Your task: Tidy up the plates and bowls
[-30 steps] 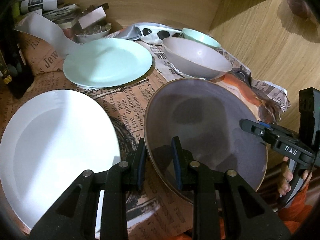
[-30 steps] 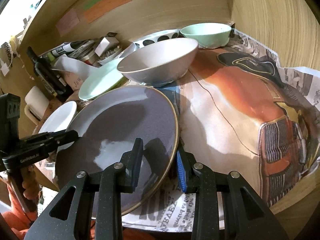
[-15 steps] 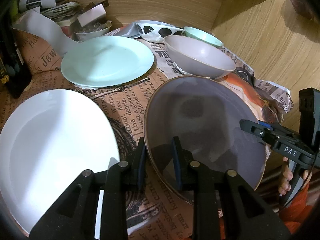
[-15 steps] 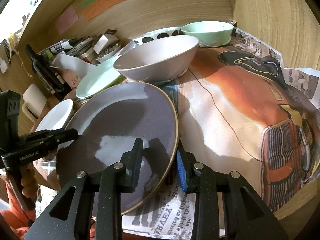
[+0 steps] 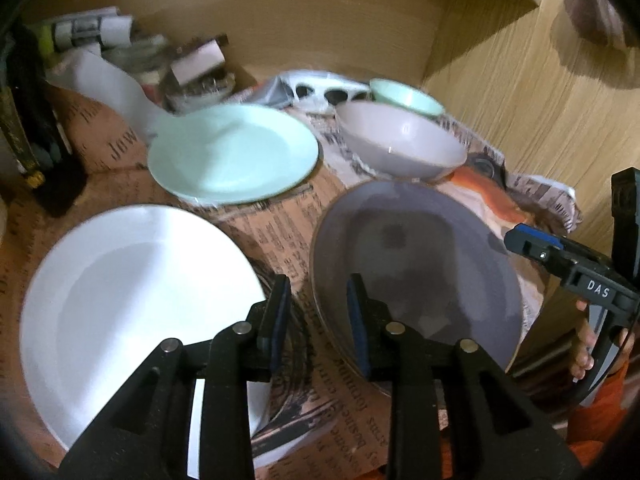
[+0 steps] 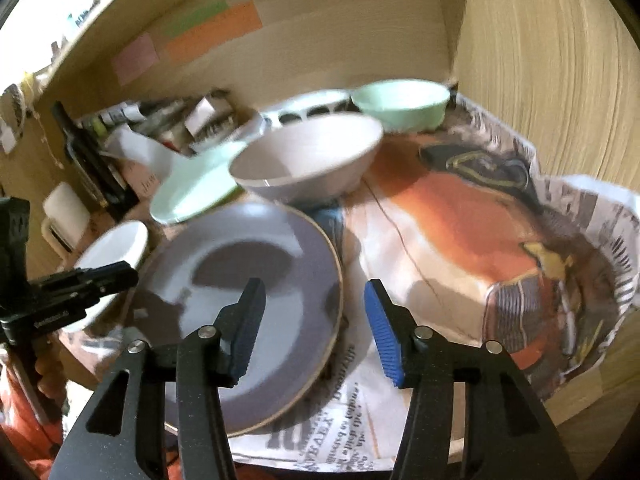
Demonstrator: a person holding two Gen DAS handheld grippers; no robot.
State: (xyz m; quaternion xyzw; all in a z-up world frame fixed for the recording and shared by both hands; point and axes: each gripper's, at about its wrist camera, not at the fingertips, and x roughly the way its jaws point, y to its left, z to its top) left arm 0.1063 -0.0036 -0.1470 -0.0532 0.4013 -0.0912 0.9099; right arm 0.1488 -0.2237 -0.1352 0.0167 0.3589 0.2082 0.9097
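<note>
Grey plate (image 5: 416,264): lies flat on the newspaper (image 6: 452,240) at the near edge of the shelf surface, its brown rim between the fingers of both tools.
Left gripper (image 5: 316,320): jaws have just been opening; they straddle the plate's near-left rim, and the blue pads look clear of it, though blur makes contact hard to rule out.
Right gripper (image 6: 314,328): jaws have just been opening and now stand wide, one finger over the plate's face, the other over the paper outside the rim; neither pad presses on it.
White plate (image 5: 136,304): just left of the grey plate, at the near left edge.
Mint plate (image 5: 232,154): behind the white one, toward the middle.
Grey bowl (image 6: 308,156): upright, right behind the grey plate's far rim.
Mint bowl (image 6: 400,102): upright in the far right corner, against the wooden wall.
Clutter (image 5: 120,52): rolled papers and small boxes in the far left corner.
Hand (image 5: 584,340): on the right tool's handle, with an orange sleeve below it.
</note>
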